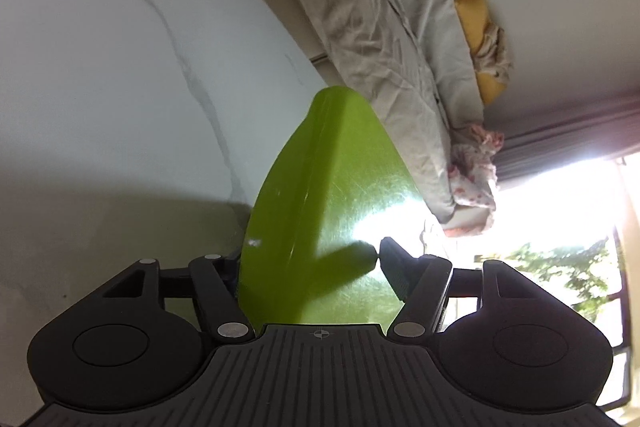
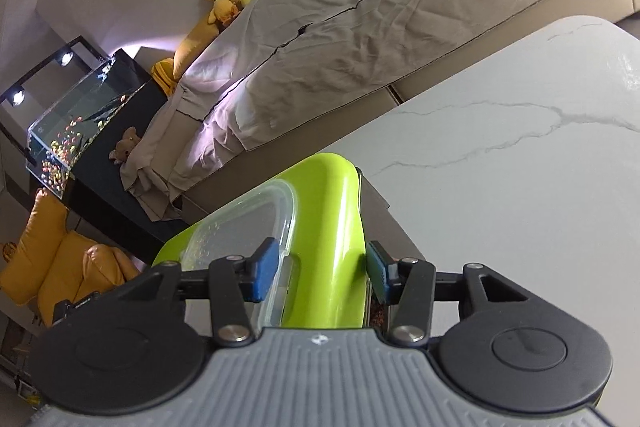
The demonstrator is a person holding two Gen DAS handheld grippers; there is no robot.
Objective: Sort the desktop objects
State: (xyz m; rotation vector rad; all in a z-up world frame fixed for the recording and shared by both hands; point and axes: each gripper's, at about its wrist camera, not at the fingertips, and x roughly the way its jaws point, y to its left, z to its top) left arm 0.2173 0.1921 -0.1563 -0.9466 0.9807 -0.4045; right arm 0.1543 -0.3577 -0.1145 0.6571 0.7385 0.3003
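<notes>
Right wrist view, right gripper (image 2: 322, 273) pinching green tray (image 2: 336, 211) rim (clear lid inside), left gripper (image 1: 308, 261) clamping it too

The left gripper (image 1: 306, 267) fills the bottom of its frame, tilted steeply sideways, its black fingers (image 1: 394, 269) spread apart around a green tray (image 1: 320, 195); whether they press it is unclear. The right gripper (image 2: 322, 275) sits low in its frame, blue pads (image 2: 264, 275) closed against the same tray's rim.
</notes>
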